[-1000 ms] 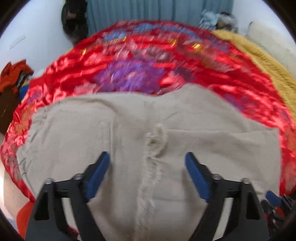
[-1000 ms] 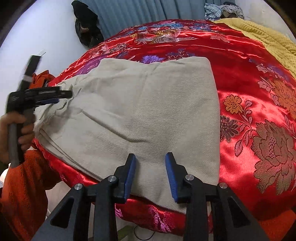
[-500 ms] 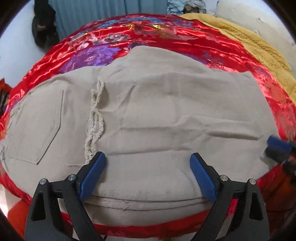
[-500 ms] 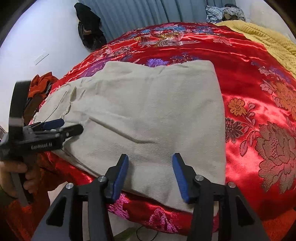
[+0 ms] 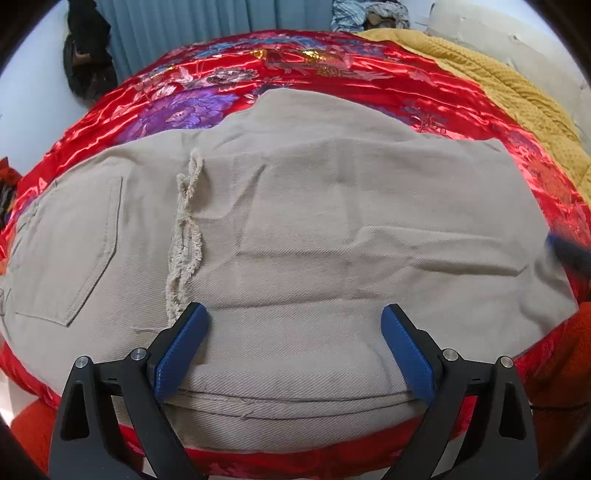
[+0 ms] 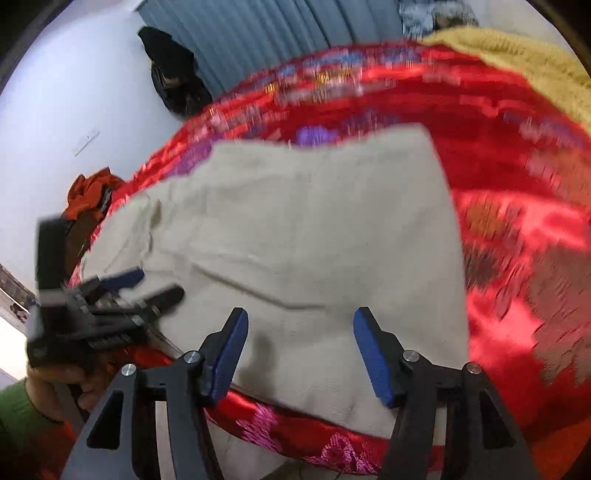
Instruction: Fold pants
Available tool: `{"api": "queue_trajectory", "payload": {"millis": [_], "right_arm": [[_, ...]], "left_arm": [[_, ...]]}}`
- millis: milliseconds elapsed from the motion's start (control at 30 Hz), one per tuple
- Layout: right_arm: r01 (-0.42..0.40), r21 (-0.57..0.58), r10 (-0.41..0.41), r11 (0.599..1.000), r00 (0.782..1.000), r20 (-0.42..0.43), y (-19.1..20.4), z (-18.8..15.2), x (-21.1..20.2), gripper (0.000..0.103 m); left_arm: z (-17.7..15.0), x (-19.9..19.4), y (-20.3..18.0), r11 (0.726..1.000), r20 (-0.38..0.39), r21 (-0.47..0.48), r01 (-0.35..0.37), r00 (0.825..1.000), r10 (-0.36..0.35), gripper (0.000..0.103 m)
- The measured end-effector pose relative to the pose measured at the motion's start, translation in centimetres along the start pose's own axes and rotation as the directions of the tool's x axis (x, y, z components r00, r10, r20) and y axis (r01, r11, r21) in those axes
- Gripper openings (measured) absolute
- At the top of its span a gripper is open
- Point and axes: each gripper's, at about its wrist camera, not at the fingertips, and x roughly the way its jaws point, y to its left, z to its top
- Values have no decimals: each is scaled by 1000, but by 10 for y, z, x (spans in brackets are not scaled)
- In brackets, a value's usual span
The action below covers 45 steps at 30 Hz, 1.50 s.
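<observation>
Pants point(image 5: 332, 229) lie folded flat near bed's front edge, on red satin bedspread point(image 5: 303, 66). Left claw point(image 5: 293, 350) and right claw point(image 6: 300, 354) both spread apart, holding nothing. We judge: pinch all layers at near edge, lift evenly. Yellow blanket point(image 5: 509, 96) behind; blue curtain point(image 6: 277, 33), white wall.

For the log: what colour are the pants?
Plain beige pants, with a frayed hem; clearest in the left wrist view.
</observation>
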Motion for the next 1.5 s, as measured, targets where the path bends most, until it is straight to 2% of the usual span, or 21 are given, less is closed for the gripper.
{"api": "queue_trajectory", "payload": {"millis": [67, 100, 133, 233, 267, 300, 333, 433, 567, 700, 767, 833, 867, 933, 1033, 1167, 1500], "right_arm": [[-10, -1, 10, 1000, 998, 62, 5, 15, -12, 66], [-9, -7, 10, 1000, 997, 74, 8, 24, -13, 74], [-3, -14, 4, 1000, 997, 71, 10, 30, -11, 75], [52, -34, -53, 998, 998, -18, 8, 42, 14, 75], [78, -37, -81, 996, 994, -75, 5, 42, 29, 75], [106, -44, -112, 993, 979, -171, -1, 39, 51, 76], [111, -61, -122, 992, 970, -208, -3, 34, 60, 76], [140, -121, -161, 983, 968, -193, 4, 32, 57, 76], [88, -42, -91, 995, 991, -101, 9, 33, 14, 76], [88, -61, -91, 994, 995, -50, 21, 15, -13, 76], [87, -57, -93, 995, 990, -109, 18, 6, 5, 77], [93, -41, -100, 995, 973, -209, 8, -11, 32, 78], [94, -66, -106, 993, 975, -193, 10, -16, 35, 80], [104, -175, -134, 979, 977, -168, 25, -23, 38, 92], [117, -189, -148, 975, 977, -156, 29, -27, 40, 97], [105, -199, -133, 974, 982, -133, 28, -35, 37, 98], [157, -242, -183, 958, 979, -91, 33, -35, 56, 101]], "left_arm": [[0, 1, -1, 1000, -2, 0, -1, 1000, 1, 97], [1, 2, -1, 1000, -4, 0, -2, 1000, 2, 98], [1, 2, -2, 1000, -6, 2, -2, 1000, 2, 98], [2, 4, -1, 1000, -12, 5, 6, 1000, -6, 98], [2, 4, -1, 1000, -12, 6, 7, 1000, -7, 98], [2, 4, -2, 1000, -14, 10, 5, 1000, -5, 98], [2, 5, -3, 1000, -14, 16, -1, 1000, 1, 99], [1, 6, -3, 1000, -14, 10, 3, 1000, -2, 99], [1, 6, -3, 1000, -7, 7, 5, 1000, -5, 100], [0, 7, -5, 1000, 2, 3, 1, 1000, -1, 102], [-1, 7, -6, 1000, 7, 4, -2, 1000, 2, 102], [-2, 8, -8, 1000, 6, 22, -14, 1000, 14, 102], [-2, 8, -8, 1000, 5, 21, -15, 1000, 15, 102], [-1, 9, -8, 1000, -3, 24, -18, 1000, 18, 102], [-1, 9, -7, 1000, -7, 24, -17, 1000, 17, 102], [-2, 10, -8, 999, -2, 26, -23, 1000, 23, 102], [-3, 12, -11, 999, 8, 36, -35, 999, 35, 102]]}}
